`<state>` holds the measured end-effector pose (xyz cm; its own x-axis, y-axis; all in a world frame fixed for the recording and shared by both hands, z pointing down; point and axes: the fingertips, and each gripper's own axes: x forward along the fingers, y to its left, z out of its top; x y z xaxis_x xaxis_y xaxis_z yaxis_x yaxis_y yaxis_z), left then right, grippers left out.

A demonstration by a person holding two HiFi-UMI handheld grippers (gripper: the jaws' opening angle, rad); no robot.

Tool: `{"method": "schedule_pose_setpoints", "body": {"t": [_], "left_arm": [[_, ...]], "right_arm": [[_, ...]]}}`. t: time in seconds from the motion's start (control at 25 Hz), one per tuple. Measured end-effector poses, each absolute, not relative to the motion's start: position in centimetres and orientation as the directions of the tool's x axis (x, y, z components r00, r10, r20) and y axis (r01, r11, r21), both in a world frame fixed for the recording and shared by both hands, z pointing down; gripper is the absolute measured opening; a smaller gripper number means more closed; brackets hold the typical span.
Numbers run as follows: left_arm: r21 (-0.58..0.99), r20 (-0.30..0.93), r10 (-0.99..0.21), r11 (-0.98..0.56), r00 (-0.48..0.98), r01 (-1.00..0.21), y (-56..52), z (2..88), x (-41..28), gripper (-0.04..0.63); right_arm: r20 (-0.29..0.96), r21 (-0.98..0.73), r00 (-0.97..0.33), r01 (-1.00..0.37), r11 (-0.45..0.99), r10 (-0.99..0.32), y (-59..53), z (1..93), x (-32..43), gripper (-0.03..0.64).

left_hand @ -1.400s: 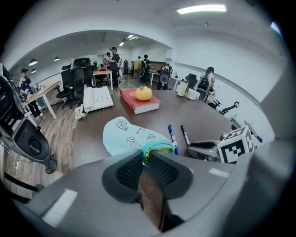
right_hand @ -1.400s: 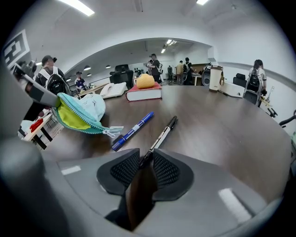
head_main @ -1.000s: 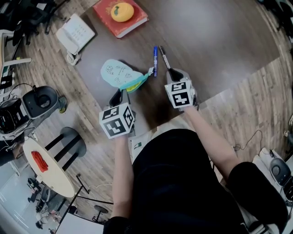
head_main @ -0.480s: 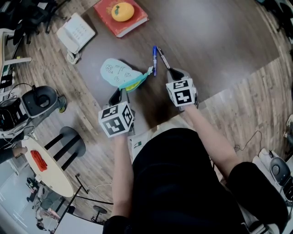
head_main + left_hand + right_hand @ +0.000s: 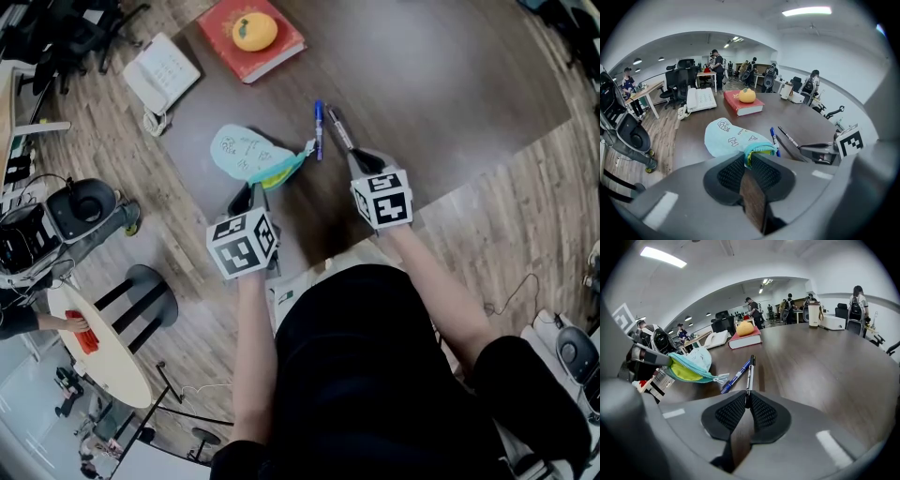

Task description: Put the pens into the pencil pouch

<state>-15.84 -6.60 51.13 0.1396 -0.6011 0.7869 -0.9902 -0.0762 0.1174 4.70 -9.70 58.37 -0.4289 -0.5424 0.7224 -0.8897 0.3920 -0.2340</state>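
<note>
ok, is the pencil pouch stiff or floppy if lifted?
Probably floppy: the pencil pouch looks like soft fabric, slumped on the table. Likely light, being nearly flat. Its mouth gapes where the left gripper pinches the rim, and may close if released.

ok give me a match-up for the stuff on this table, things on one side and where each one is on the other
Things:
1. pencil pouch
2. black pen
3. blue pen
4. orange fruit

Places:
A. on the red book
B. lying free on the table, beside the pouch's open end
C. rim pinched in the left gripper
D. end clamped in the right gripper

Pairs: 1-C, 2-D, 3-B, 4-A.
The right gripper's fingers have just been closing, with the black pen between them.
</note>
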Motion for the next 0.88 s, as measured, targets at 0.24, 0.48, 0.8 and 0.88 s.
{"method": "schedule_pose_setpoints", "body": {"t": [0.24,0.48,0.8,0.88], "left_arm": [[0.127,0.791,-0.595,-0.071,0.144,-0.989,-7.1,51.3,-15.8,0.044],[0.131,0.79,-0.596,-0.063,0.143,-0.989,-7.8,51.3,-15.9,0.043],[0.144,0.775,-0.612,-0.071,0.157,-0.987,-8.6,50.7,-15.6,0.043],[0.147,0.772,-0.616,-0.065,0.156,-0.987,-8.8,50.5,-15.7,0.043]], "right_arm": [[0.696,-0.271,-0.465,-0.875,0.4,-0.547,-9.3,56.3,4.8,0.041],[0.67,-0.276,-0.493,-0.859,0.43,-0.555,-9.4,54.4,4.7,0.041],[0.635,-0.307,-0.572,-0.804,0.509,-0.52,-9.3,51.1,4.5,0.041],[0.622,-0.316,-0.591,-0.79,0.525,-0.514,-9.0,50.1,4.5,0.041]]}}
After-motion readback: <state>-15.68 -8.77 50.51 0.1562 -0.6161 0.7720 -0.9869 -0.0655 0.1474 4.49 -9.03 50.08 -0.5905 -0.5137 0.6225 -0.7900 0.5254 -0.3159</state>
